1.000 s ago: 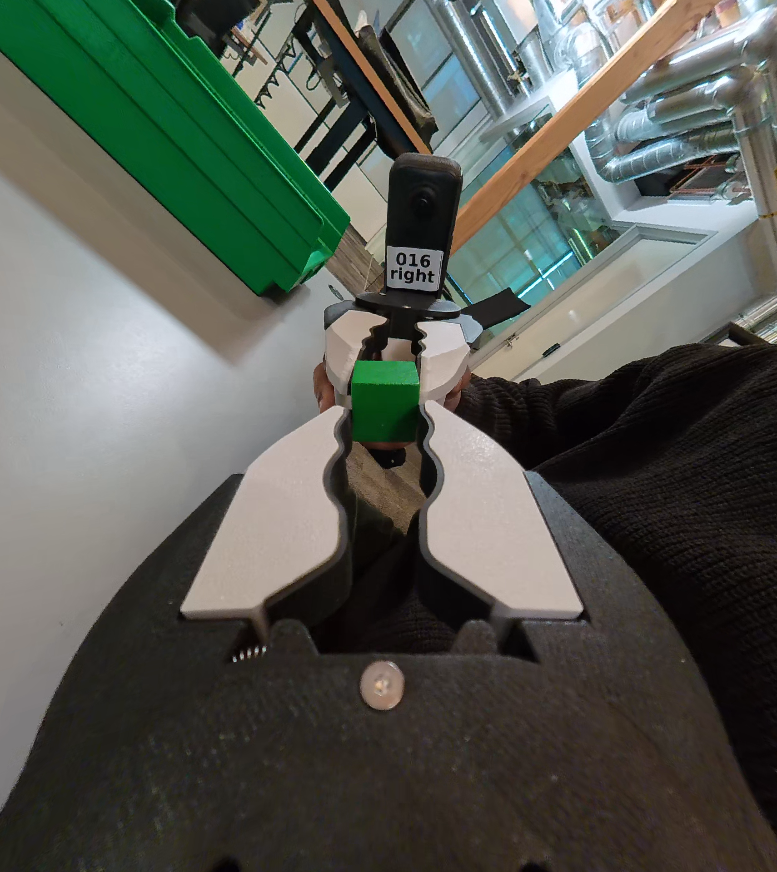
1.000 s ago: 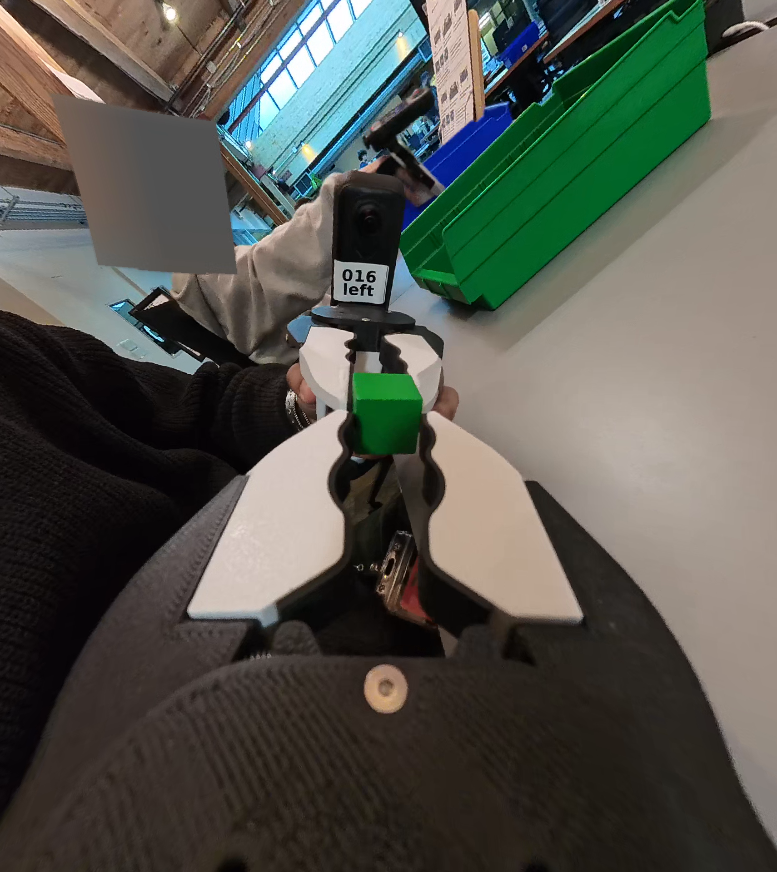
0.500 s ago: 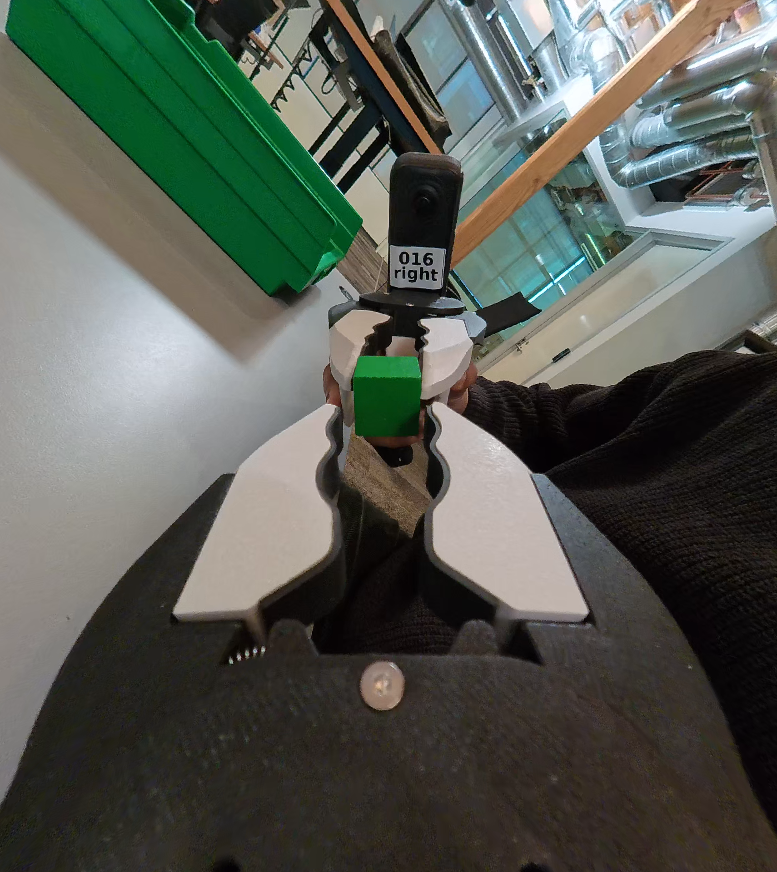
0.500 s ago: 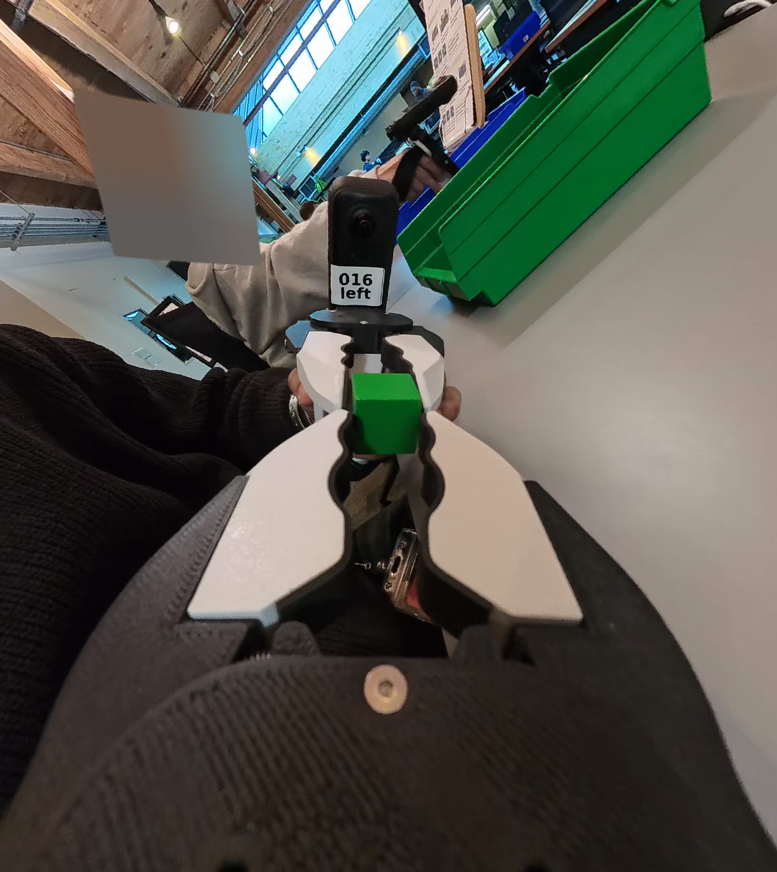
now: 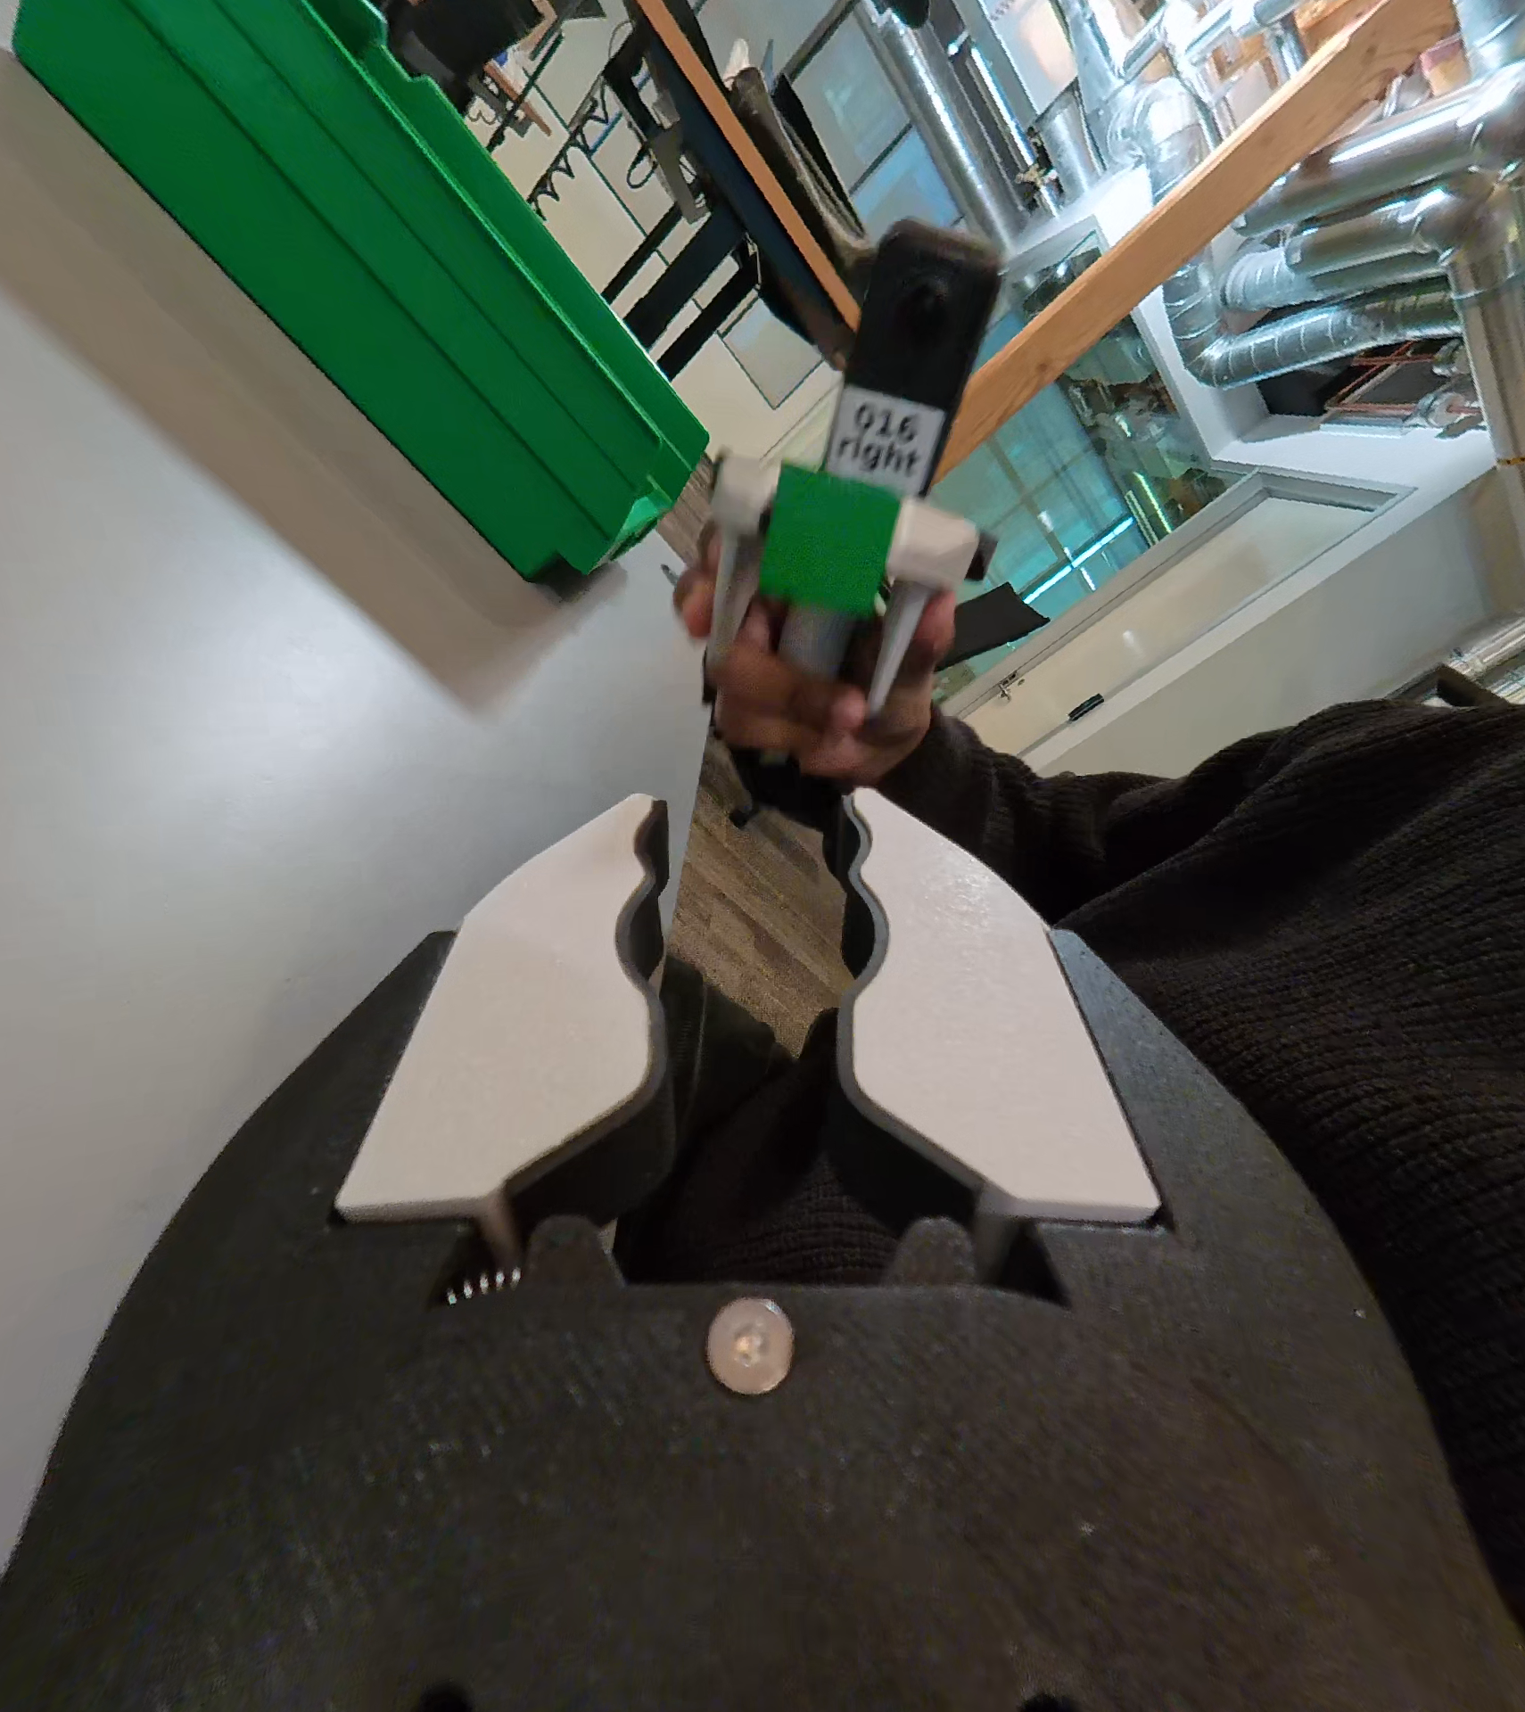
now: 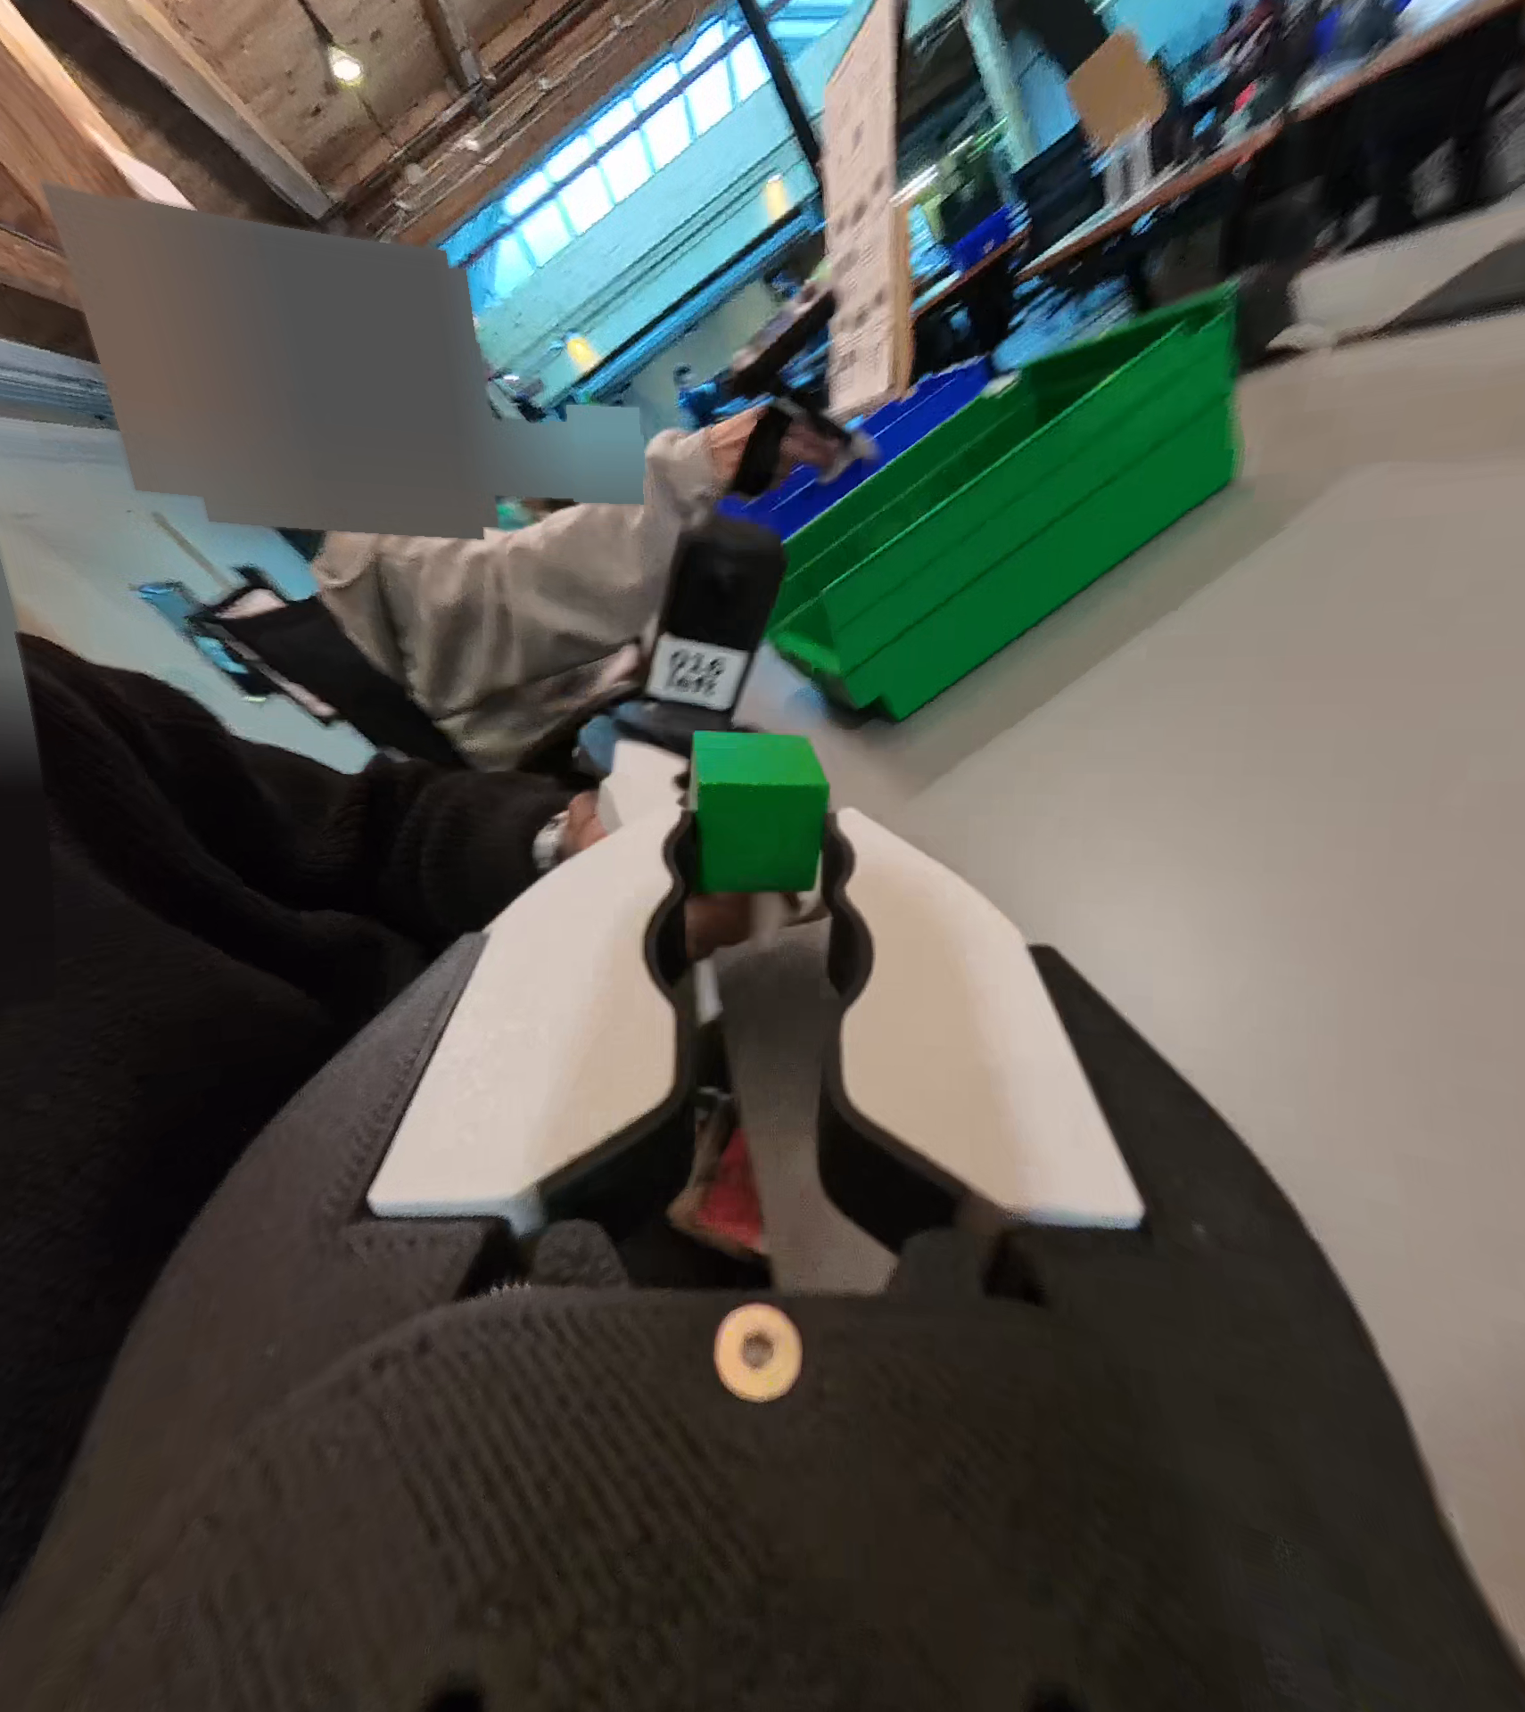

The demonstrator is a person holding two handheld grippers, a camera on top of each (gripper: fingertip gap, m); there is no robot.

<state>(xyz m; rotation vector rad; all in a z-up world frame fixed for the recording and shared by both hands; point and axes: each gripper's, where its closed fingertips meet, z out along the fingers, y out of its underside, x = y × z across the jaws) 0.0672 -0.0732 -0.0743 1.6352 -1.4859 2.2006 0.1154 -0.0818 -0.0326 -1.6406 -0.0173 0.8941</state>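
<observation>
A small green cube (image 6: 754,815) sits clamped between the white fingertips of my right gripper (image 6: 759,834), which is shut on it. In the left wrist view the right gripper (image 5: 833,523) shows farther off and blurred, raised and tilted, with the cube (image 5: 819,556) in its jaws. My left gripper (image 5: 754,815) is open and empty, its jaws apart with only floor and a black sleeve between them. It is apart from the cube. In the right wrist view the left gripper (image 6: 638,787) is mostly hidden behind the cube.
A grey table (image 5: 138,741) lies to the left, and shows on the right in the right wrist view (image 6: 1296,926). Green bins (image 5: 351,278) stand on it, also seen in the right wrist view (image 6: 1018,556), with a blue bin (image 6: 879,435) behind. Another person's beige sleeve (image 6: 509,611) is beyond.
Both grippers held the cube between them before. Now the left gripper has let go and the two have parted; the right gripper has the cube, raised and tilted.
</observation>
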